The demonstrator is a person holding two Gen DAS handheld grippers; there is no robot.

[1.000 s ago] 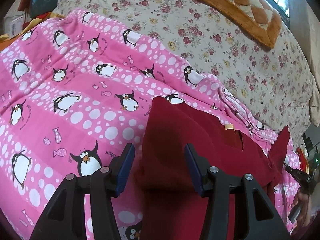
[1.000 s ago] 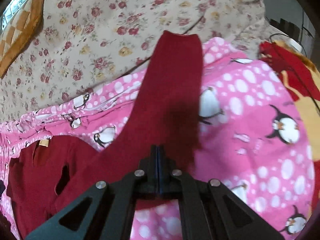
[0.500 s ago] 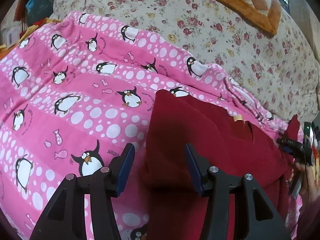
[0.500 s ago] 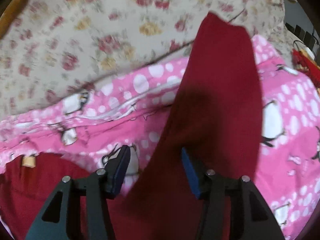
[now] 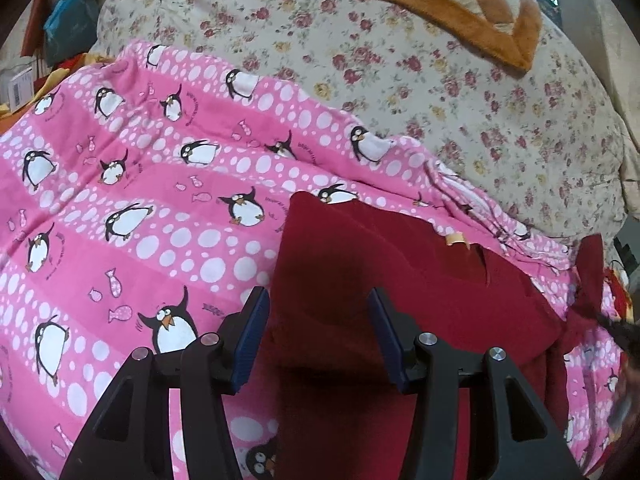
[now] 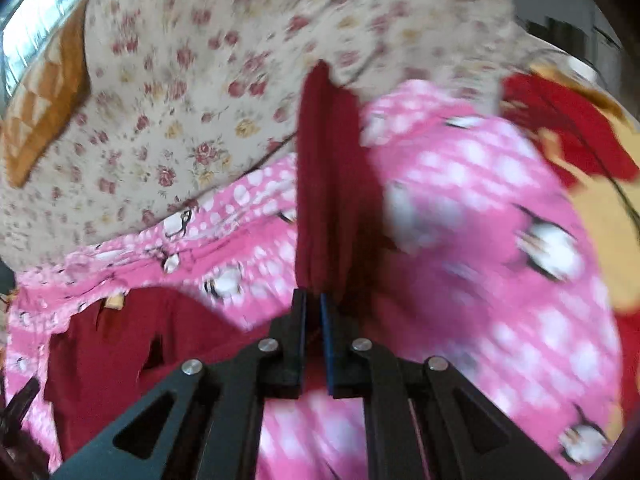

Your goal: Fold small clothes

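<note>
A dark red garment [image 5: 400,292] is spread on a pink penguin-print blanket [image 5: 132,208], which lies over a floral bed cover [image 5: 400,80] on the bed. In the left wrist view the left side of the garment is seen already turned in, with a straight folded edge along its left. The left gripper [image 5: 316,336] is held spread just above the near part of that folded side, with nothing between its fingers. The right sleeve [image 6: 324,184] is pinched by the right gripper [image 6: 314,320], whose fingers are pressed nearly together on the cloth, and the sleeve is raised off the blanket, standing up toward the far side. The view there is blurred. The fold is judged partly done: the right sleeve is not yet laid across the body, and the lengthwise folds remain
</note>
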